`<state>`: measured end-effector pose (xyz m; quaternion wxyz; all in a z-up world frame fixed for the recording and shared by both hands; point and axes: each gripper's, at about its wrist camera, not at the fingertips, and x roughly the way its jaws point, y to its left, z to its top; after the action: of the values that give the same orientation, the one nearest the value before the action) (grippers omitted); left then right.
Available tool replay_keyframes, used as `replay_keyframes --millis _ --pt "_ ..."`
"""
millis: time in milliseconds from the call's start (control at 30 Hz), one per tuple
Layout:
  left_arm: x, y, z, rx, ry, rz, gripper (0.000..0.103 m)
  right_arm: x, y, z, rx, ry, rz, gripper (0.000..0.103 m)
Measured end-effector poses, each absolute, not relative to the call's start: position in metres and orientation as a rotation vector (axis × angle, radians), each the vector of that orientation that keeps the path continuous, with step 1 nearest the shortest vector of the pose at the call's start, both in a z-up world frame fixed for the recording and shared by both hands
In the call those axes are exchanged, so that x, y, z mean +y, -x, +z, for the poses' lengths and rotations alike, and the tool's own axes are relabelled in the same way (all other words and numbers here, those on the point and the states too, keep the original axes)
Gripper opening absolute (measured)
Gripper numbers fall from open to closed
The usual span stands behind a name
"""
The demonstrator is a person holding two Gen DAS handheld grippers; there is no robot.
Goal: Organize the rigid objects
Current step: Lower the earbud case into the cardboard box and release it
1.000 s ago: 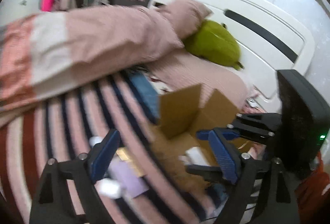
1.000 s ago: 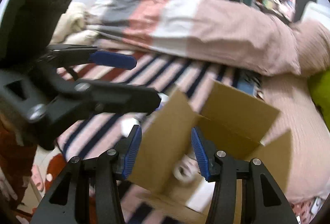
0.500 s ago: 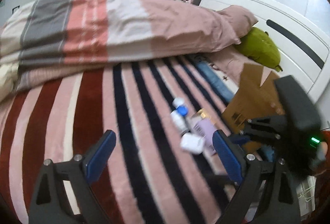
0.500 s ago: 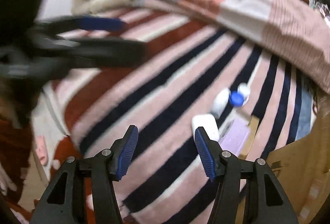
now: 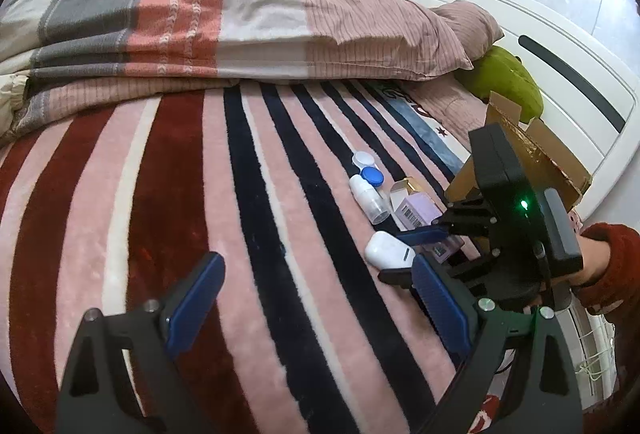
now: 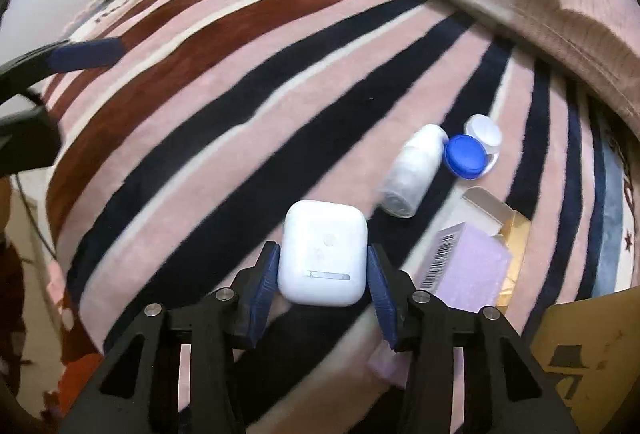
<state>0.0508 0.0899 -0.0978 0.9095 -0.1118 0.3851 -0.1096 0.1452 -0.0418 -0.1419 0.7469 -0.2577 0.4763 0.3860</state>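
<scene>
A white earbud case point(image 6: 323, 254) lies on the striped blanket, between the blue pads of my right gripper point(image 6: 323, 272); the pads stand close on both sides, with a slight gap. It also shows in the left wrist view point(image 5: 389, 248). Beyond lie a white bottle point(image 6: 412, 170), a blue-and-white lens case point(image 6: 472, 152) and a purple box point(image 6: 468, 260). My left gripper point(image 5: 316, 298) is wide open and empty over the blanket, left of the objects. The right gripper point(image 5: 416, 254) shows in the left view.
A cardboard box point(image 5: 532, 150) stands open at the right by the white headboard point(image 5: 560, 74). A folded quilt point(image 5: 200, 14) and a green plush point(image 5: 508, 82) lie at the back. The bed edge is at the near right.
Both grippers swung away from the cardboard box toward the loose objects. My right gripper came down around the earbud case. My left gripper stayed open.
</scene>
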Motion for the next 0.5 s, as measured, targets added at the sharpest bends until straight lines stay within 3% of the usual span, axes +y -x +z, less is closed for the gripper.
replay_keyframes --millis 400,467,500 --pt "0.050 -0.046 -0.049 0.722 0.213 -0.358 0.093 -0.055 -0.078 -0.049 0.745 0.476 0.973 0.040" --pt "0.033 -0.046 -0.031 0.697 0.195 -0.398 0.089 -0.065 -0.070 -0.032 0.695 0.461 0.981 0.039" --pt "0.027 -0.048 -0.024 0.691 0.190 -0.416 0.080 -0.071 -0.068 -0.025 0.678 0.449 0.980 0.039"
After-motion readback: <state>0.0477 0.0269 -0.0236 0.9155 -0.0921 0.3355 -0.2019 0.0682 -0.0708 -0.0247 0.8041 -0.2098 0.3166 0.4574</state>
